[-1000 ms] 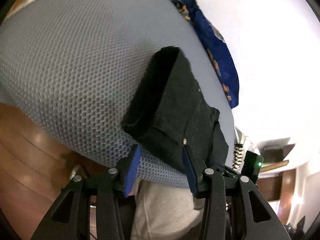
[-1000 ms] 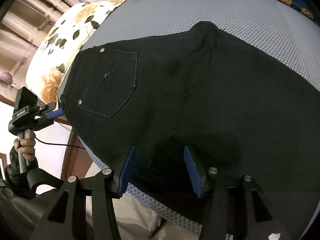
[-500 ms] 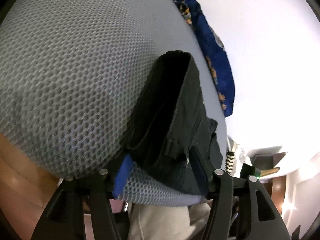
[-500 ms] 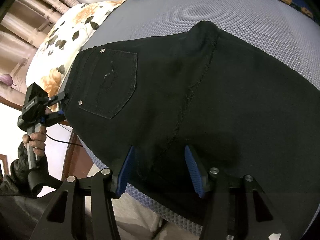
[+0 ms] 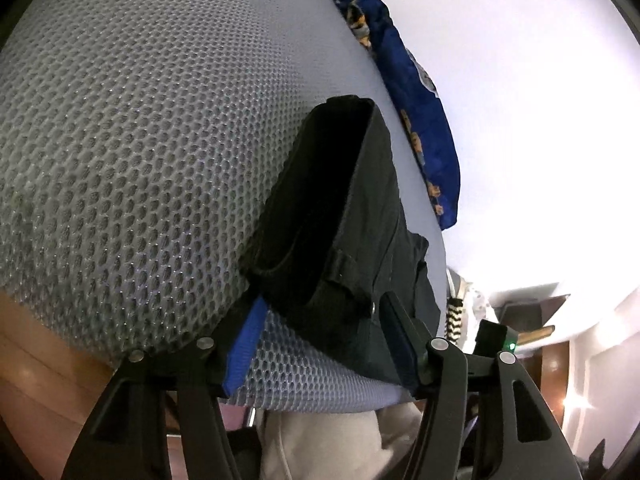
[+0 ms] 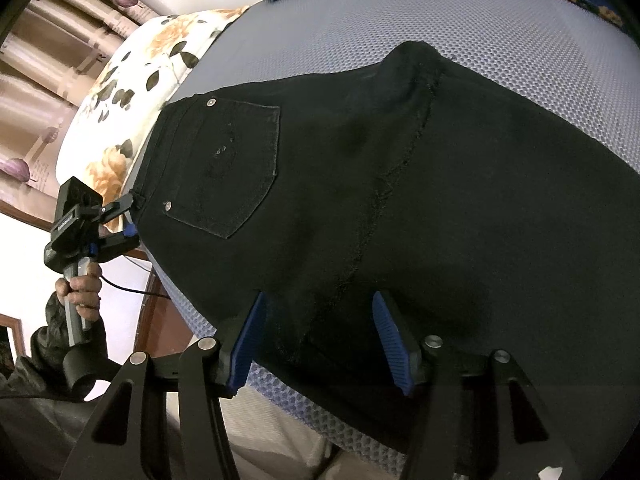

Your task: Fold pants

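The left gripper [image 5: 320, 336] is wide open around the waistband corner of the black pants [image 6: 400, 208]. The right gripper [image 6: 320, 344] is wide open too, over the pants' near edge. The pants lie flat on a grey mesh bed [image 5: 140, 140]. No words can be read.

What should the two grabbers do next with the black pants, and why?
Probably close the left gripper on the waistband corner of the black pants. Its fingers sit open on either side of that corner at the mesh mattress edge. The right gripper is also open over the pants, which lie flat, not yet folded.
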